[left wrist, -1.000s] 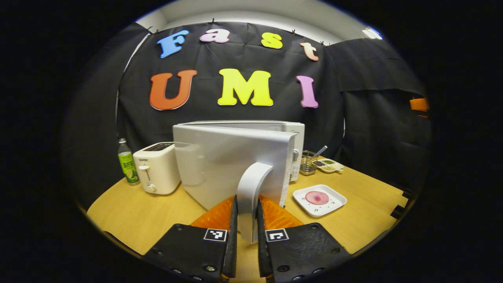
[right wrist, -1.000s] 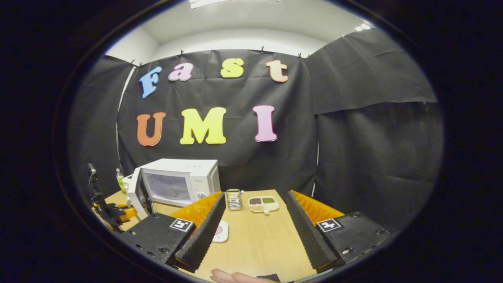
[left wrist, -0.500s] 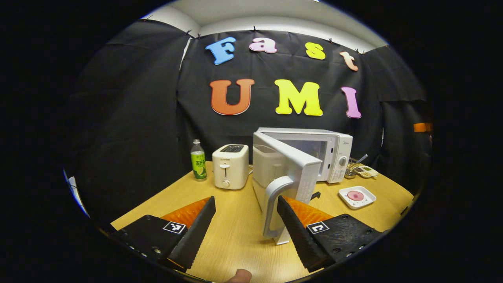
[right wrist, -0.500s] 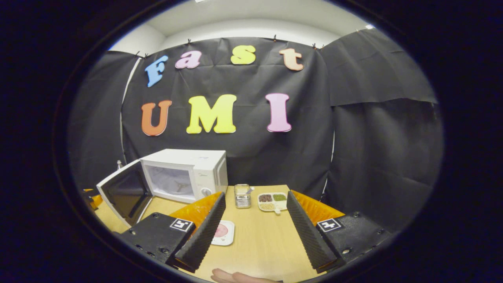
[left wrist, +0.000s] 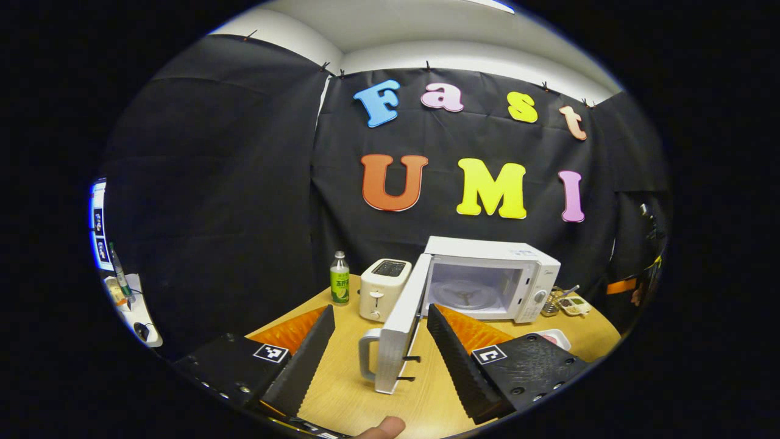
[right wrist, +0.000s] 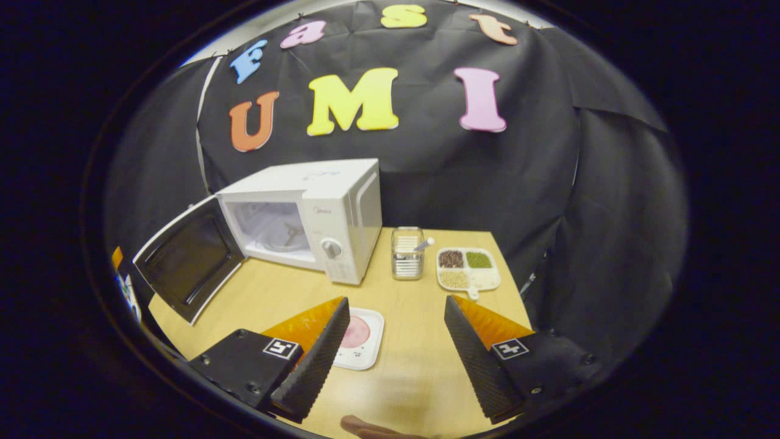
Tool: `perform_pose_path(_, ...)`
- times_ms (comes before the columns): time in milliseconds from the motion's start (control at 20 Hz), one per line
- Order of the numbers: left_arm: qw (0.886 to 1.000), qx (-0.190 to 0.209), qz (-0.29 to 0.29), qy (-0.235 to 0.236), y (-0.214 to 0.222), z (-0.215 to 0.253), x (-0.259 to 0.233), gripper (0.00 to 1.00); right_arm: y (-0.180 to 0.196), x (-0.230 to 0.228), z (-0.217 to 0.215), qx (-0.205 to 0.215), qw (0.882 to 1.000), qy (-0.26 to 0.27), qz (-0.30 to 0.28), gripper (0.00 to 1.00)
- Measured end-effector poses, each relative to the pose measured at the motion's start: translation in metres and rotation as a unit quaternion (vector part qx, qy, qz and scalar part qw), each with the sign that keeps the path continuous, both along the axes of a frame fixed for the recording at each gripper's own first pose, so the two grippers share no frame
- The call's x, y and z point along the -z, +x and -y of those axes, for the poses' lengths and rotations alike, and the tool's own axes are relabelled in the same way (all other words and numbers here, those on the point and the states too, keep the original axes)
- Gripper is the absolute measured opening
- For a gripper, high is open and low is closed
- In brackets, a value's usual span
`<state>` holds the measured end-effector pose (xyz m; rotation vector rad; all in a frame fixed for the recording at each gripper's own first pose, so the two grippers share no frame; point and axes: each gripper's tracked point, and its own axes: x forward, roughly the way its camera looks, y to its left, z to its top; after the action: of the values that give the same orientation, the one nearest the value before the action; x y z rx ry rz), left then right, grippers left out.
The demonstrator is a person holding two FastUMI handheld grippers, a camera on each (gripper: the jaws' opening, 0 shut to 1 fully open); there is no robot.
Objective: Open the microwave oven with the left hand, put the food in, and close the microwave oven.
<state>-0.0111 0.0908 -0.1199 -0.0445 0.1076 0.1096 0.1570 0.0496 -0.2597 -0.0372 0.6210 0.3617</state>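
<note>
The microwave [right wrist: 304, 213] stands on the worktop [right wrist: 420, 360] with its door [left wrist: 399, 320] swung wide, so the opening step looks done and the loading is next. In the left gripper view the left gripper [left wrist: 378, 347] has its jaws spread and empty; the door's edge and handle [left wrist: 367, 353] sit between them, a little ahead, touching neither finger. In the right gripper view the right gripper [right wrist: 396, 341] is also spread wide and holds nothing.

The food [right wrist: 356, 332], a flat pink round, lies on a small white plate [right wrist: 365, 350] just ahead of the right jaws, close beside the left-hand finger and partly hidden by it. The oven cavity lies farther ahead and off to that same side.

The plate looks stiff, light and glazed, so likely slippery; its shallow rim is the only real purchase. A pinch across the near edge, kept level, seems best, since the round could slide off a tilted plate. The ribbed pads should help grip.
</note>
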Motion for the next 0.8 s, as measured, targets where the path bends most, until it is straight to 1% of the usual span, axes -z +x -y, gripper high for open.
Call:
perform_pose_path(50, 1.0, 0.002, 0.007, -0.001, 0.003, 0.006, -0.007, 0.93, 0.002, 0.012, -0.006, -0.008, 1.0, 0.001, -0.029, 1.0)
perform_pose_path(150, 1.0, 0.005, 0.023, 0.002, 0.005, 0.019, -0.021, 0.93, 0.002, 0.036, -0.018, -0.019, 0.996, 0.007, -0.085, 0.98)
perform_pose_path(200, 0.999, 0.007, 0.034, 0.008, 0.007, 0.025, -0.03, 0.94, 0.004, 0.046, -0.025, -0.025, 0.994, 0.012, -0.107, 0.96)
perform_pose_path(300, 0.998, 0.01, 0.052, 0.022, 0.005, 0.036, -0.044, 0.93, 0.007, 0.072, -0.033, -0.033, 0.987, 0.019, -0.157, 0.93)
perform_pose_path(350, 0.998, 0.008, 0.06, 0.032, 0.003, 0.04, -0.05, 0.93, 0.01, 0.086, -0.038, -0.035, 0.983, 0.021, -0.178, 0.77)
perform_pose_path(400, 0.997, 0.009, 0.069, 0.045, 0.0, 0.044, -0.058, 0.93, 0.012, 0.096, -0.042, -0.039, 0.979, 0.023, -0.198, 0.87)
perform_pose_path(450, 0.996, 0.011, 0.075, 0.056, -0.003, 0.049, -0.064, 0.93, 0.014, 0.106, -0.045, -0.04, 0.977, 0.024, -0.209, 0.82)
perform_pose_path(500, 0.995, 0.012, 0.08, 0.063, -0.006, 0.054, -0.067, 0.93, 0.019, 0.115, -0.044, -0.03, 0.975, 0.023, -0.219, 0.7)
perform_pose_path(550, 0.994, 0.015, 0.083, 0.068, -0.008, 0.06, -0.069, 0.93, 0.021, 0.125, -0.042, -0.028, 0.973, 0.017, -0.23, 0.76)
perform_pose_path(600, 0.994, 0.021, 0.082, 0.07, -0.009, 0.066, -0.068, 0.93, 0.024, 0.133, -0.041, -0.031, 0.969, 0.012, -0.243, 0.6)
perform_pose_path(650, 0.994, 0.029, 0.076, 0.068, -0.01, 0.073, -0.064, 0.81, 0.024, 0.143, -0.041, -0.031, 0.965, 0.006, -0.261, 0.55)
perform_pose_path(700, 0.995, 0.037, 0.067, 0.065, -0.011, 0.079, -0.057, 0.93, 0.023, 0.15, -0.042, -0.032, 0.96, 0.008, -0.28, 0.65)
perform_pose_path(750, 0.995, 0.042, 0.063, 0.061, -0.011, 0.083, -0.053, 0.82, 0.02, 0.156, -0.046, -0.036, 0.954, 0.012, -0.297, 0.65)
perform_pose_path(800, 0.996, 0.046, 0.059, 0.057, -0.011, 0.086, -0.051, 0.93, 0.018, 0.163, -0.05, -0.041, 0.947, 0.016, -0.318, 0.65)
